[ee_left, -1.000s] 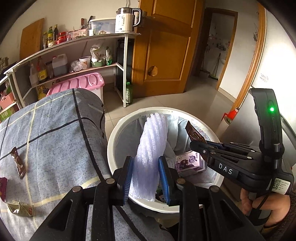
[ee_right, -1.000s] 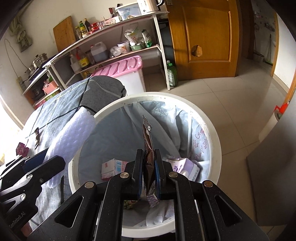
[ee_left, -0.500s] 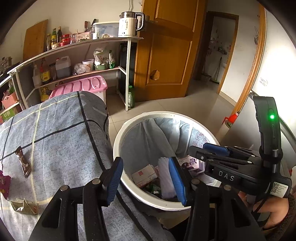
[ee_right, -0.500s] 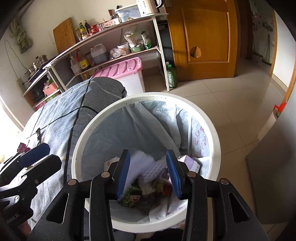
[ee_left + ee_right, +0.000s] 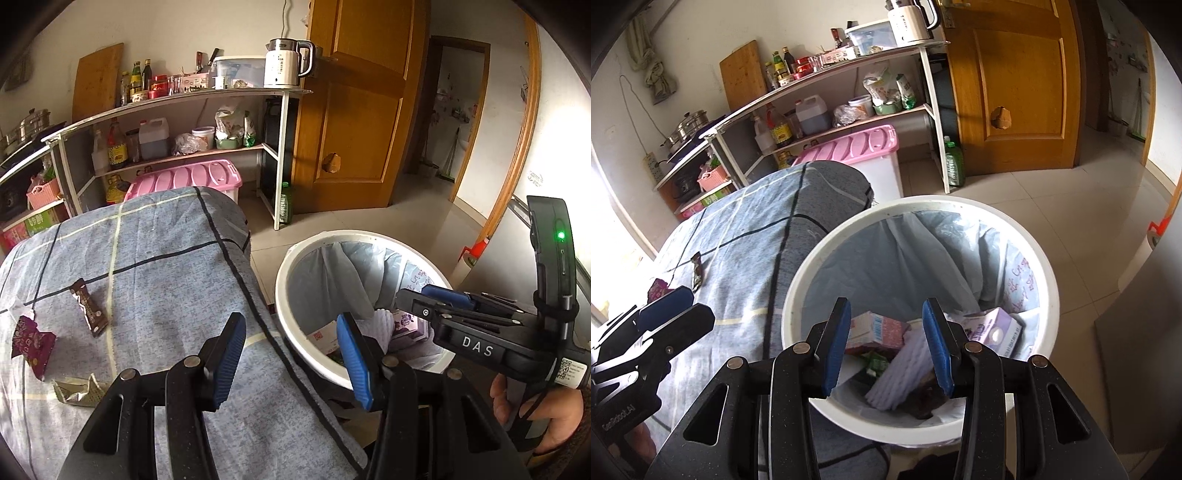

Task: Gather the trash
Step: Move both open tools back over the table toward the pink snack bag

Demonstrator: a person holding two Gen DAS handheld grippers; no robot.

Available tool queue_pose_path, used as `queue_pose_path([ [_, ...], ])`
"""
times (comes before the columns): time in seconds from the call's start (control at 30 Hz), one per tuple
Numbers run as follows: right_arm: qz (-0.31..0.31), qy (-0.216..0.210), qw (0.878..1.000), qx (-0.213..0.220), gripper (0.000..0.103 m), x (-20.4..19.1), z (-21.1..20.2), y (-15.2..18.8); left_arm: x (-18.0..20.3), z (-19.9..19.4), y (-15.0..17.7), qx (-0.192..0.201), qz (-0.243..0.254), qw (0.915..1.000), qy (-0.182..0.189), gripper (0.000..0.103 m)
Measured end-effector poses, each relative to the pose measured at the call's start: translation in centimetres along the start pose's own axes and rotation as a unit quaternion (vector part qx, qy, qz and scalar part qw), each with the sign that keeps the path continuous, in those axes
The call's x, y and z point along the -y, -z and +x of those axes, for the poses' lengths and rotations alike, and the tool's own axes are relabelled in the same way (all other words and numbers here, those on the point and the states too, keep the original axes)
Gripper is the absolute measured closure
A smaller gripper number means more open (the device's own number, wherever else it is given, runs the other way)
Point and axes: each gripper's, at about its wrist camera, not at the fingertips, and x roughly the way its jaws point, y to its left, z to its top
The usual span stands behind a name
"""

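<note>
**Both grippers empty beside the lined bin**

Left wrist view: the left gripper [image 5: 291, 360] hangs over the edge of the grey-blue checked tablecloth [image 5: 155, 280], blue-padded jaws spread wide, holding nothing. On the cloth lie a brown snack wrapper [image 5: 89, 308], a purple crumpled wrapper [image 5: 31, 343] and a silvery foil scrap [image 5: 79, 394]. Just beside stands the round white plastic bin [image 5: 295, 258].

Right wrist view: the right gripper [image 5: 890, 349] hovers above the bin [image 5: 798, 295], jaws wide apart and empty. Inside lie a white ribbed foam sheet [image 5: 905, 373], a pink carton [image 5: 877, 328] and a lilac carton [image 5: 993, 328].
</note>
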Motion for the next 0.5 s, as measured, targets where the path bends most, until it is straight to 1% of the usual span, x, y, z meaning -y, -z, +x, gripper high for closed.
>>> queue_pose_path([
  [0.07, -0.005, -0.005, 1.000, 0.001, 0.061, -0.7, -0.1, 0.0, -0.8, -0.6, 0.1, 0.003, -0.009, 1.0000, 0.002, 0.052],
  [0.27, -0.025, -0.028, 0.999, 0.003, 0.061, -3.4, -0.2, 0.2, -3.7, -2.4, 0.8, 0.014, -0.032, 0.9993, -0.016, 0.052],
  [0.5, -0.061, -0.061, 0.996, 0.005, 0.061, -7.7, 0.2, 0.6, -7.9, -4.4, 2.0, 0.021, -0.063, 0.9966, -0.049, 0.052],
])
